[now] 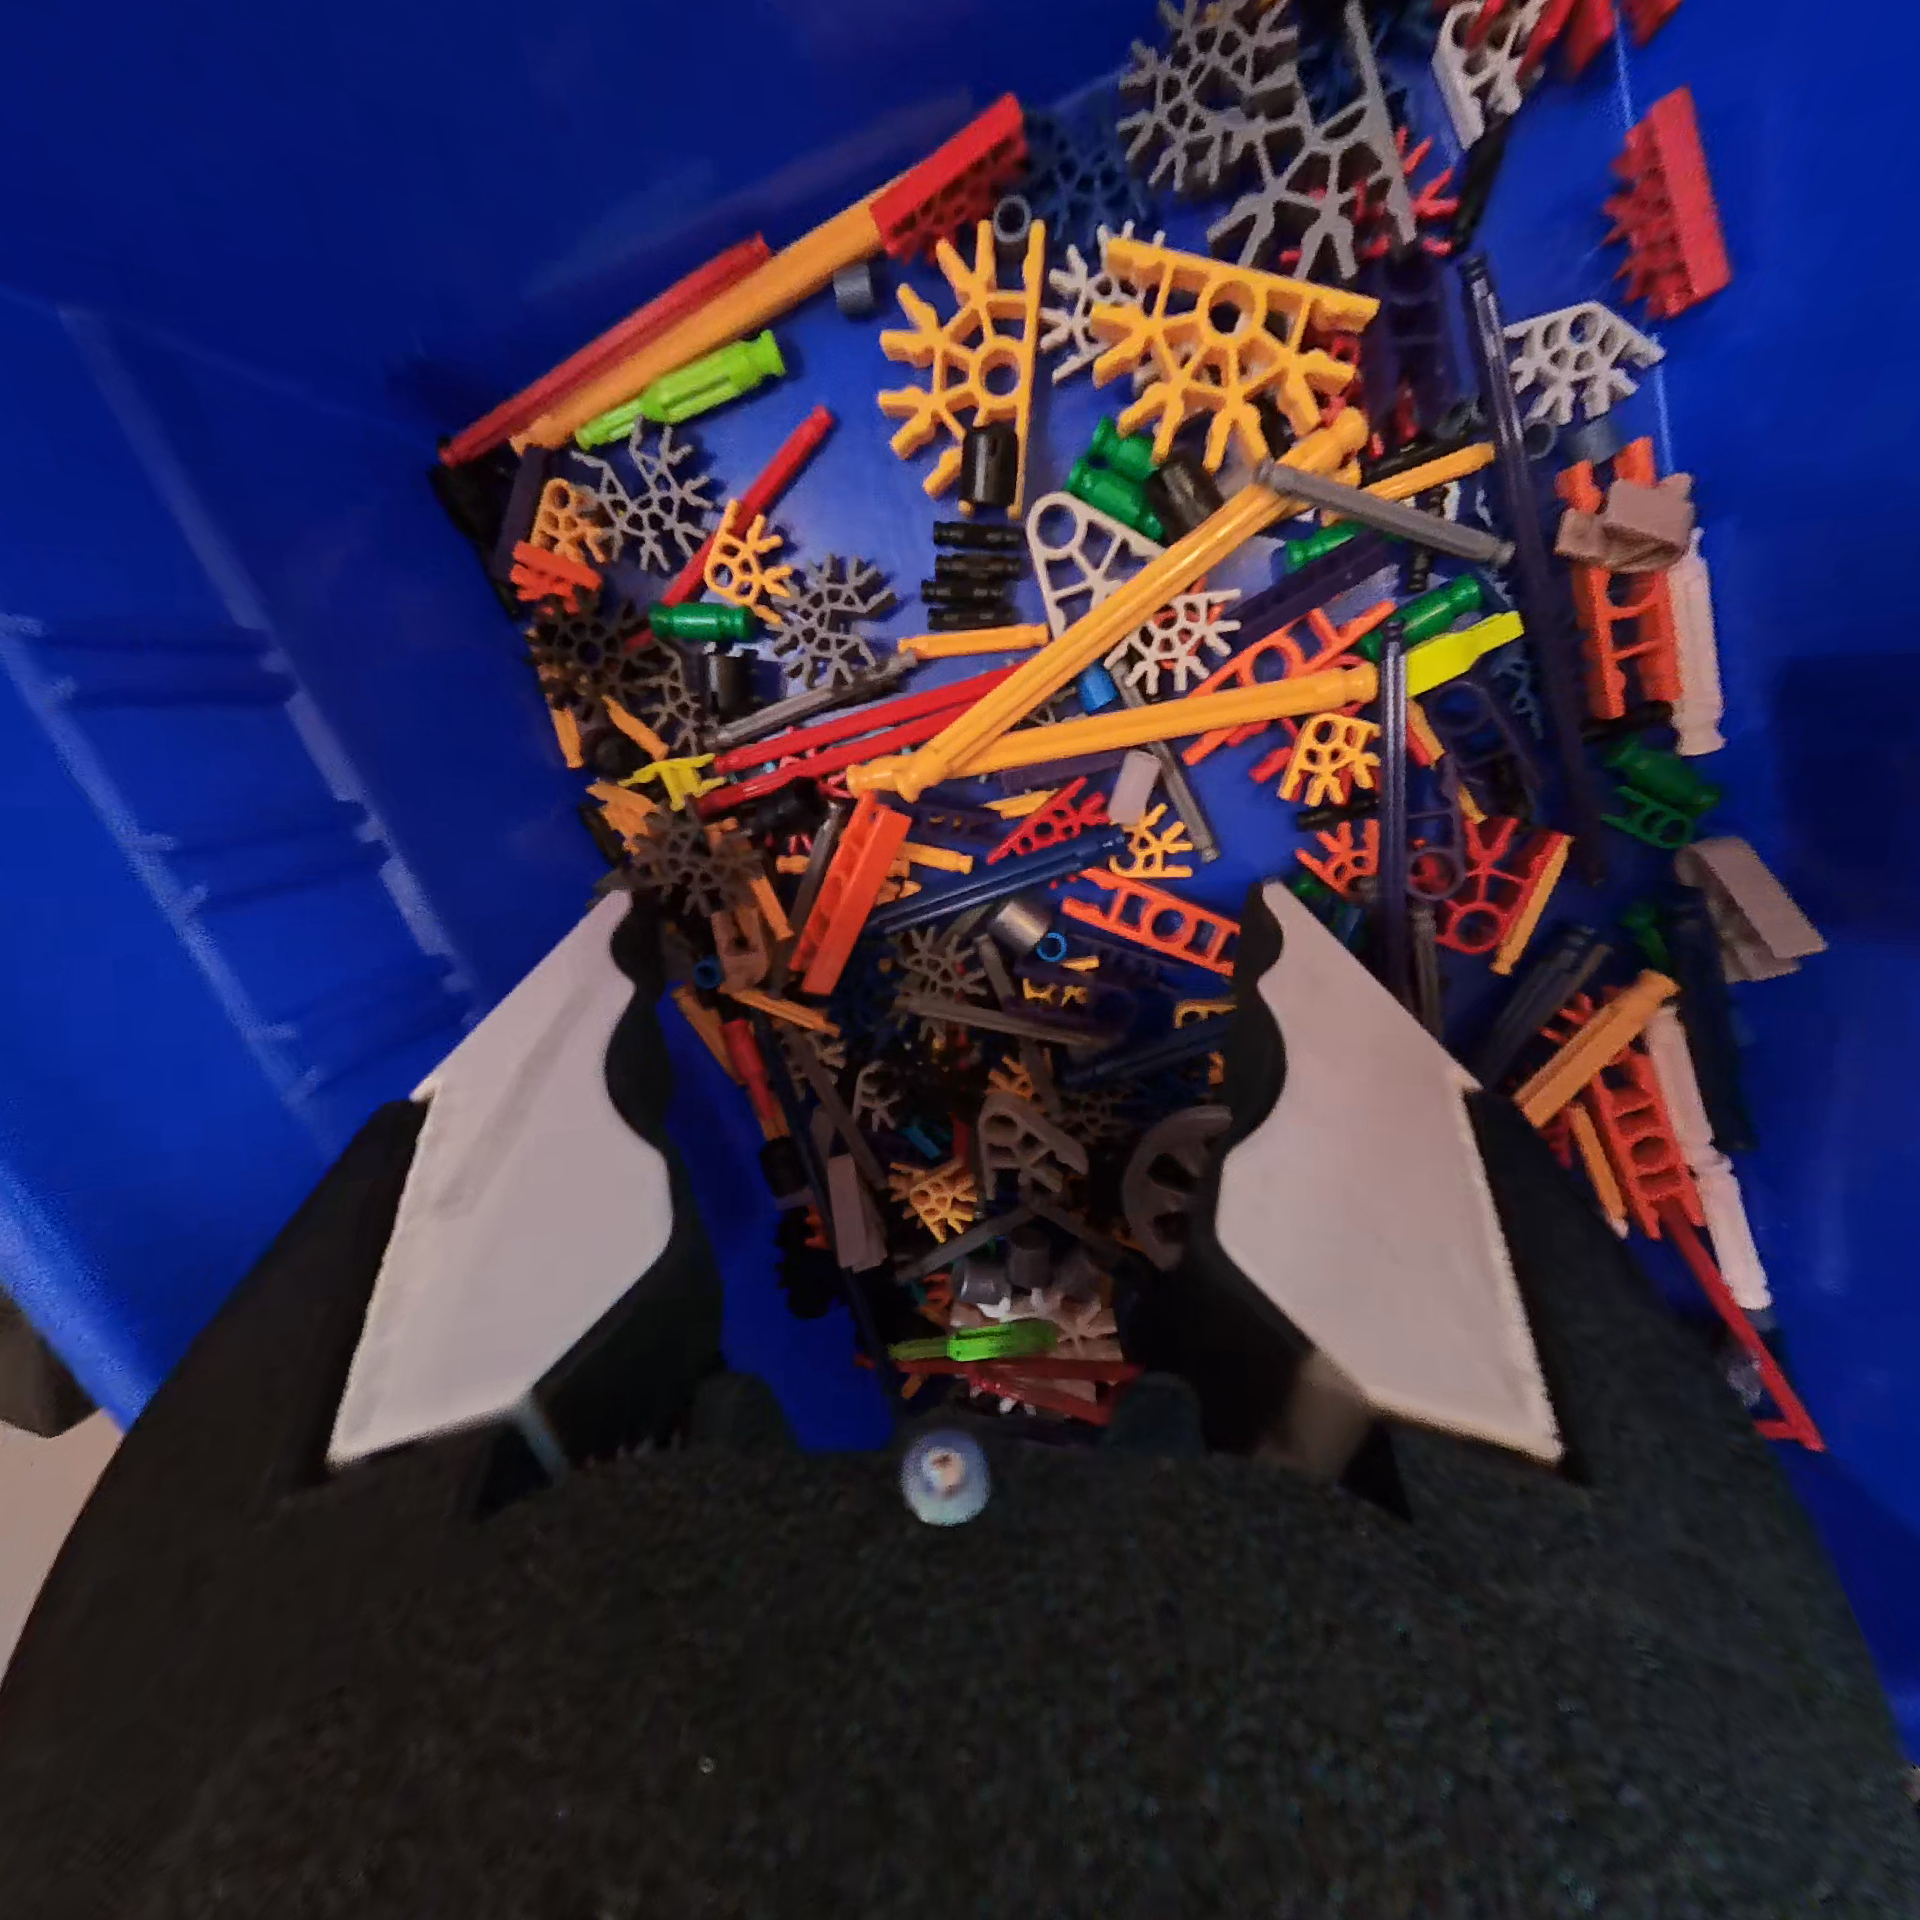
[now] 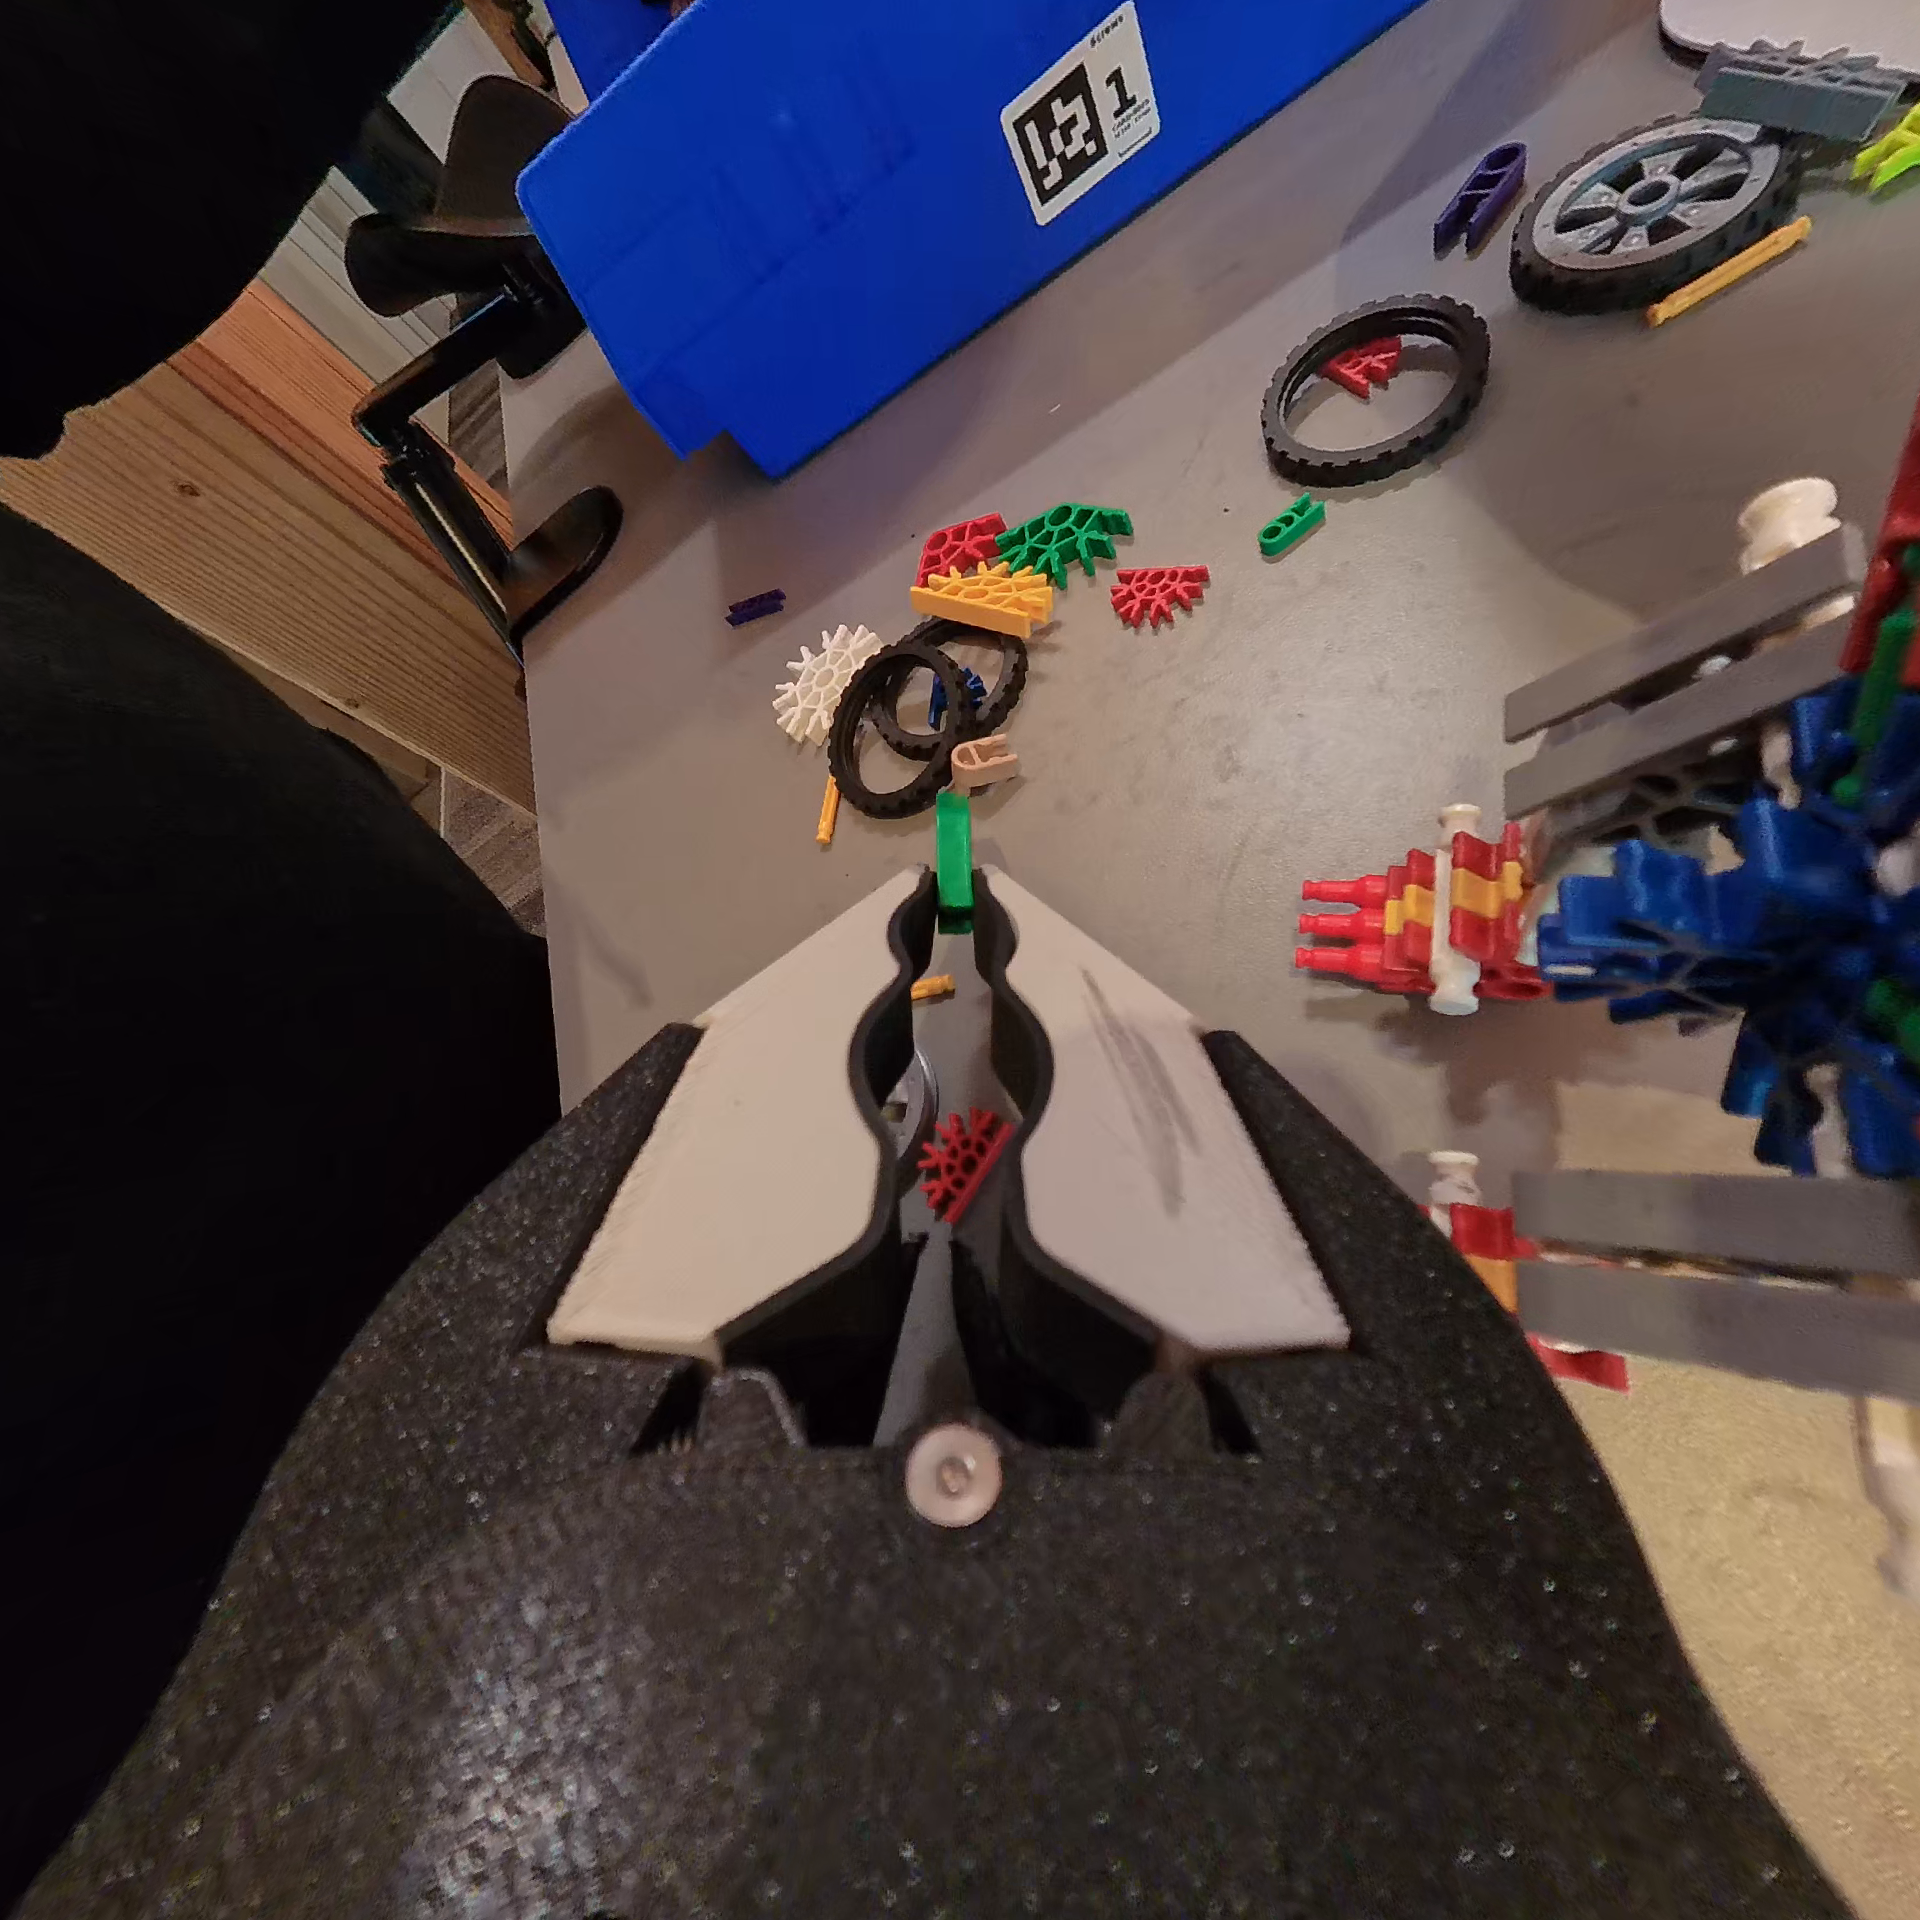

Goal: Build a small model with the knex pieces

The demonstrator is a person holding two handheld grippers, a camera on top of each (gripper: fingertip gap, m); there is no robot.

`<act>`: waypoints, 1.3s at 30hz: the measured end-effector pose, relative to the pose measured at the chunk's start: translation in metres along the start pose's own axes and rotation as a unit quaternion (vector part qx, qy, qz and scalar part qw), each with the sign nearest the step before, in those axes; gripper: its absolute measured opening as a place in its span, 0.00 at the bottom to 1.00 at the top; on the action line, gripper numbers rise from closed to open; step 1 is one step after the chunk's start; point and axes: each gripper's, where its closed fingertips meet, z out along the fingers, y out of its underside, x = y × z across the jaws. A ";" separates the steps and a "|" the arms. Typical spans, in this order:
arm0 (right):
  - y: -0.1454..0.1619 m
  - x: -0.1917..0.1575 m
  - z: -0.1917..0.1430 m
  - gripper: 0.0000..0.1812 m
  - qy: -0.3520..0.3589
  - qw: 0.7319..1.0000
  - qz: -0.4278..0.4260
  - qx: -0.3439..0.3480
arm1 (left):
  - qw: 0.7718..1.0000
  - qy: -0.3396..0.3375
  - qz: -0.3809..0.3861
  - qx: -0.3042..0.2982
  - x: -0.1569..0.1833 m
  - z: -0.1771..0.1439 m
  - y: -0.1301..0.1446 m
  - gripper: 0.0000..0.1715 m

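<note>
Left tongs (image 1: 940, 935) gape wide, empty, over mixed construction pieces (image 1: 1039, 675) in blue bin (image 1: 260, 520); right tongs (image 2: 954, 883) nearly shut, pinching green connector (image 2: 954, 847), long axis pointing straight ahead, above grey tabletop (image 2: 1195, 748).

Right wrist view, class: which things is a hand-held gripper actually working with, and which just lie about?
In use:
right hand-held gripper, shut on a green piece
left hand-held gripper, open over the blue bin's loose parts

Lying about:
black tyre rings
wheel
white connector
red connector
</note>
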 end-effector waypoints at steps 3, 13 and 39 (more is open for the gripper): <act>0.000 0.000 0.000 0.03 0.000 1.000 0.000 0.002 | 0.999 0.026 -0.027 0.000 0.004 0.004 -0.001 0.63; -0.001 0.000 -0.001 0.03 -0.002 1.000 0.000 0.006 | 0.988 0.139 -0.056 0.043 0.048 -0.010 -0.013 0.64; -0.001 -0.002 -0.001 0.03 -0.007 1.000 -0.001 0.004 | 0.996 0.082 -0.038 -0.009 0.029 -0.056 0.054 0.53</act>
